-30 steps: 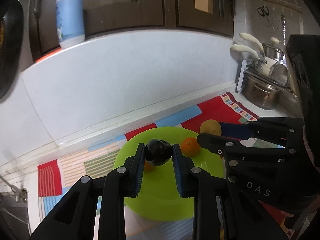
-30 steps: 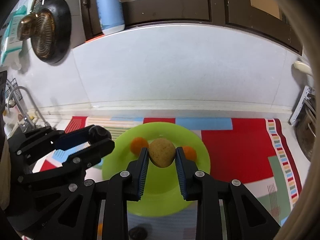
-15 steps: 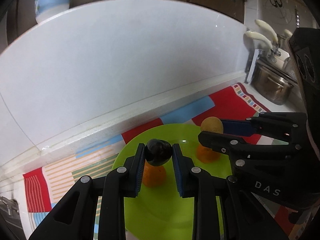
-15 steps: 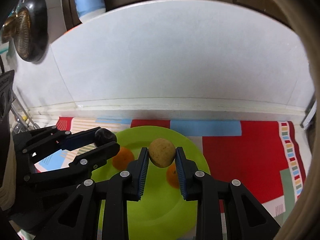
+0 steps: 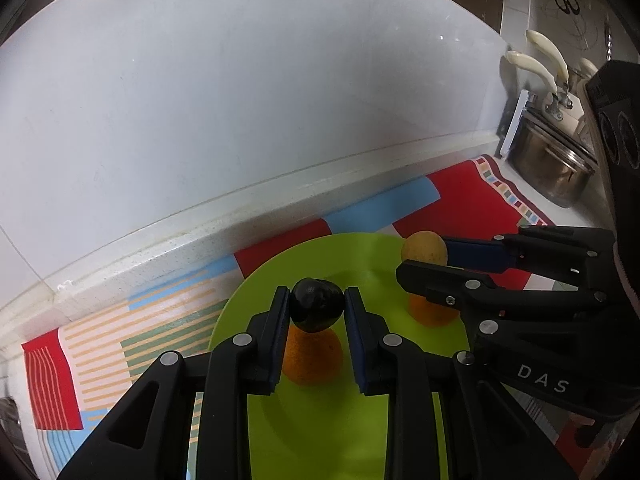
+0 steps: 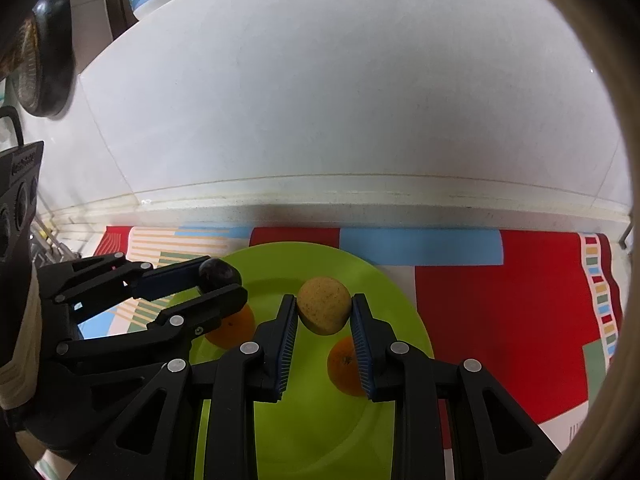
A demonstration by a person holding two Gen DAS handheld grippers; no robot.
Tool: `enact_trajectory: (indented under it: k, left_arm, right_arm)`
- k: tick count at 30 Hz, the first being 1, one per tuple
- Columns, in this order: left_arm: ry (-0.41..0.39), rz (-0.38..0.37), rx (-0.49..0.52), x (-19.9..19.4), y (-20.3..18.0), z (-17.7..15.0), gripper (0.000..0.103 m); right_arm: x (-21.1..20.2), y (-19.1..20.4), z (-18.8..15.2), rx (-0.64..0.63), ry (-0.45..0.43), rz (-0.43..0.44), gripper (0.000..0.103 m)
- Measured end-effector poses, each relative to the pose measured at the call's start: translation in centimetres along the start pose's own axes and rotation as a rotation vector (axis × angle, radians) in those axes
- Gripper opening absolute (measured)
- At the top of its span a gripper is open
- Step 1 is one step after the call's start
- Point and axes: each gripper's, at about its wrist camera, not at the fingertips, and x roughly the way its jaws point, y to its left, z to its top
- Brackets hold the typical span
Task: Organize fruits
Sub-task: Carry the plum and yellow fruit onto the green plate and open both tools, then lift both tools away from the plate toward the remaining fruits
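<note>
Over the plate (image 5: 248, 320), the left gripper (image 5: 317, 308) pinches a plum (image 5: 317, 309) and the right gripper (image 6: 324, 312) a yellow fruit (image 6: 324, 306); dropped onto the oranges (image 5: 312, 360) beneath, either could roll off the plate.

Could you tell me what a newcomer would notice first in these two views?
The bright green plate on the colourful mat, with two oranges on it. Above it, the left claw grips a dark plum and the right claw a yellowish-brown fruit.
</note>
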Motion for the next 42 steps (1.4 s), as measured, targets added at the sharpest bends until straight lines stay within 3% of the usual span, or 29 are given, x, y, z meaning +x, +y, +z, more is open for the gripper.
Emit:
enact_trajectory:
  k: [6,16,26,29,36,39,42]
  left_arm:
    - [-0.014,0.032,-0.003,-0.8,0.1,-0.1,0.036]
    - [-0.045,0.091,-0.034,-4.5,0.0,-0.6,0.037]
    - [-0.134,0.129,-0.051,-10.8,-0.8,-1.5,0.058]
    - [-0.155,0.141,-0.056,-12.5,-1.2,-2.0,0.061]
    - [-0.197,0.16,-0.058,-16.5,-2.5,-3.7,0.072]
    - [-0.209,0.178,-0.046,-17.9,-3.3,-4.6,0.081]
    - [-0.225,0.192,-0.041,-19.4,-3.6,-5.5,0.086]
  right_arm:
    - [0.0,-0.4,0.0,0.02,-0.002,0.003,0.034]
    - [-3.3,0.0,-0.9,0.026,-0.048,-0.035,0.034]
    - [-9.3,1.2,-1.7,0.028,-0.133,-0.026,0.034]
    - [-11.1,1.6,-2.2,0.028,-0.153,-0.029,0.044]
    - [-15.3,2.8,-4.2,0.017,-0.186,-0.041,0.045]
    - [-16.6,3.1,-4.9,0.021,-0.198,-0.046,0.054]
    - [-18.0,3.5,-5.8,0.024,-0.213,-0.063,0.055]
